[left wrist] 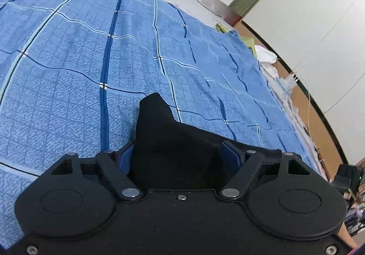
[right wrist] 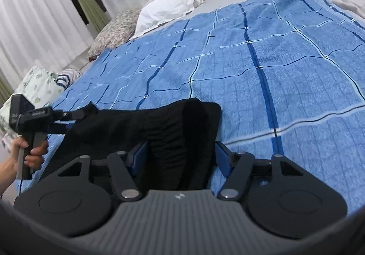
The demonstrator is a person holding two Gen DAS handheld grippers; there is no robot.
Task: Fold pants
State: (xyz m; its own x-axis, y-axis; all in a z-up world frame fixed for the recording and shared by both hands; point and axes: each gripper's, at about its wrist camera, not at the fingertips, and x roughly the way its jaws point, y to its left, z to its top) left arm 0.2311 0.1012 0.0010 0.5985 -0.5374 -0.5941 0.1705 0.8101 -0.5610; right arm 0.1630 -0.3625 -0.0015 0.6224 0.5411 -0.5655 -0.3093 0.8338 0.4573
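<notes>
Very little writing is showing here. In the right wrist view, the left tool at the near left is carrying small pale lettering on the side of its black camera block, of which only something like "SAS" is coming through, and a second line of print on the bar beside it is staying too blurred to read. A small pale emblem is sitting on the grey ribbed body of the right tool, with no letters legible in it.
</notes>
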